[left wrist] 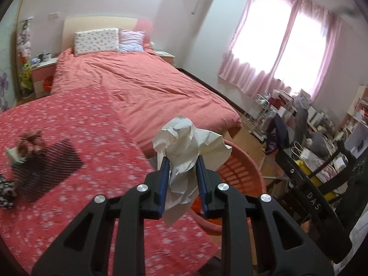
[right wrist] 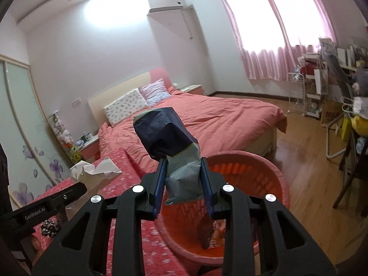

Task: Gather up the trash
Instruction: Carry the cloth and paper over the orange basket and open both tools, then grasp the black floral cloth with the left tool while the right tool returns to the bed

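The left gripper [left wrist: 182, 159] clenched a crumpled tissue [left wrist: 186, 142], with the red basket [left wrist: 239, 172] at its 3 o'clock, just beyond the table edge. The right gripper [right wrist: 183, 162] gripped a crushed packet [right wrist: 169, 142] over the basket [right wrist: 264, 165] at 6 o'clock. Best to centre each piece above the opening before letting go, so neither caught the rim.

A large bed [left wrist: 147, 85] with a salmon-pink duvet fills the room's middle, its two pillows [left wrist: 108, 40] against the headboard at about eleven o'clock in the left wrist view. Pink curtains [left wrist: 283, 43] glow at two o'clock. A nightstand [left wrist: 43, 69] with small items stands at nine o'clock beside the bed. An air conditioner [right wrist: 165, 5] hangs high at twelve o'clock in the right wrist view. A cluttered desk [left wrist: 322, 151] lies at three o'clock.
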Action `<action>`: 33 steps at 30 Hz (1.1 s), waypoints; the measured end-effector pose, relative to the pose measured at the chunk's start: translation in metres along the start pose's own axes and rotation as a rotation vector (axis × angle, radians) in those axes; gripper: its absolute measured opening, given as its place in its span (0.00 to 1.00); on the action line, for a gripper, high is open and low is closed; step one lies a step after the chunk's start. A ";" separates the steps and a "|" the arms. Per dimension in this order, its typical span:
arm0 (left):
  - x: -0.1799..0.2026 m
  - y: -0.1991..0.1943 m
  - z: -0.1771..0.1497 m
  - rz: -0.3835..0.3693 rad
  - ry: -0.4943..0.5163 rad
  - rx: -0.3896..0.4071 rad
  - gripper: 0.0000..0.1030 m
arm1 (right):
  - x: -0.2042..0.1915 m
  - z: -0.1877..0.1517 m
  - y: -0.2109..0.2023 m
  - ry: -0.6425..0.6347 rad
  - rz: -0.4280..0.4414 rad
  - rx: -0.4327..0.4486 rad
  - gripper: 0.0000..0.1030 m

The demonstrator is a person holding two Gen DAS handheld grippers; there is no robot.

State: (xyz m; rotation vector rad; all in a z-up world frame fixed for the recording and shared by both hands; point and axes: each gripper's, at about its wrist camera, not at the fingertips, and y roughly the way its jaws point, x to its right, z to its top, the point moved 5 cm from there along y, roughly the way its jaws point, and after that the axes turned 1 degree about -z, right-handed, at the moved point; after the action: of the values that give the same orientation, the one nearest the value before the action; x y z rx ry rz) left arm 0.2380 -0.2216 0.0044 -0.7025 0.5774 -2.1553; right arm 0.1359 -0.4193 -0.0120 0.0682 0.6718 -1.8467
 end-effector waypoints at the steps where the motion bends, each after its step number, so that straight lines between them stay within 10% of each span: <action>1: 0.006 0.007 0.000 -0.008 0.005 -0.010 0.23 | 0.004 0.000 0.002 0.009 -0.005 -0.004 0.29; 17: 0.055 0.090 -0.021 -0.074 0.060 -0.141 0.25 | 0.051 -0.005 0.025 0.153 -0.016 -0.067 0.31; 33: -0.005 0.080 -0.041 0.099 0.051 -0.156 0.62 | 0.049 -0.017 0.026 0.126 -0.047 -0.108 0.50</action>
State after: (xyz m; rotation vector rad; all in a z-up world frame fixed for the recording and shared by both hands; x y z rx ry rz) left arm 0.2575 -0.2578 -0.0756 -0.6896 0.7975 -2.0568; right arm 0.1359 -0.4588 -0.0547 0.0989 0.8661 -1.8594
